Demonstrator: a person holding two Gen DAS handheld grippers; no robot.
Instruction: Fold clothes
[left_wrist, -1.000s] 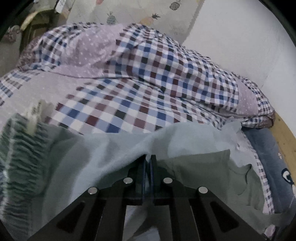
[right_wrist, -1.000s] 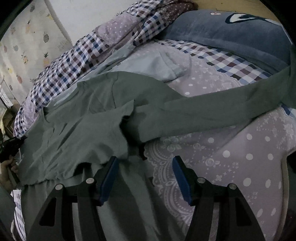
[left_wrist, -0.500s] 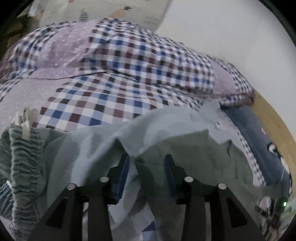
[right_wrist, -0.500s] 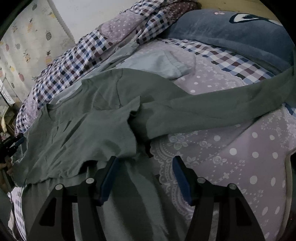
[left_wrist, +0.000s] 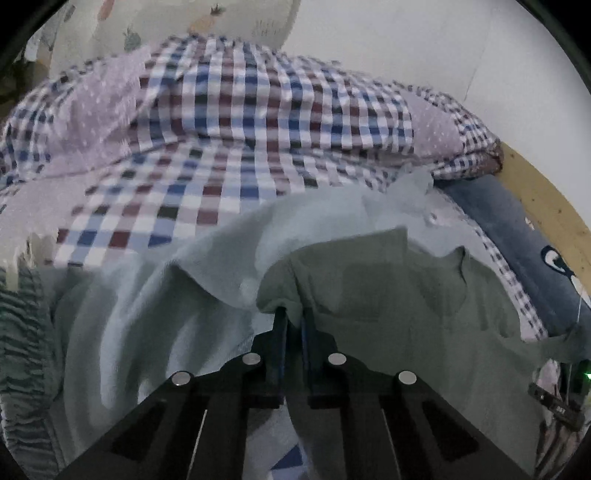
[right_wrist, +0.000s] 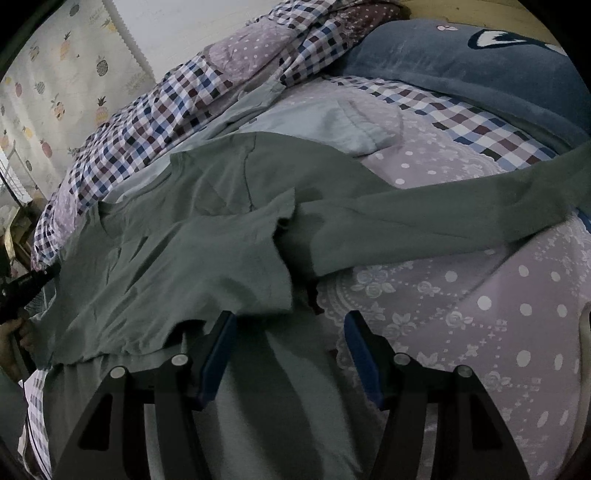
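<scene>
A dark green long-sleeved shirt (right_wrist: 192, 236) lies spread on the bed, one sleeve (right_wrist: 443, 218) stretched out to the right. In the left wrist view the same shirt (left_wrist: 399, 295) fills the lower right, and my left gripper (left_wrist: 293, 317) is shut on its near edge. My right gripper (right_wrist: 288, 326) hovers open just over the shirt's hem, nothing between its blue pads (right_wrist: 221, 339). A pale blue-green garment (left_wrist: 147, 314) lies under the shirt and shows below its hem (right_wrist: 280, 398).
A checked and dotted quilt (left_wrist: 236, 122) is heaped at the back against the wall. A blue pillow (right_wrist: 480, 62) lies at the head, beside a wooden bed frame (left_wrist: 543, 199). A ruched green cloth (left_wrist: 18, 332) sits at far left. A hand (right_wrist: 11, 339) holds the left gripper.
My left gripper opened half a second ago and has now shut on the green shirt's edge. The right gripper stayed open and has hardly moved.
</scene>
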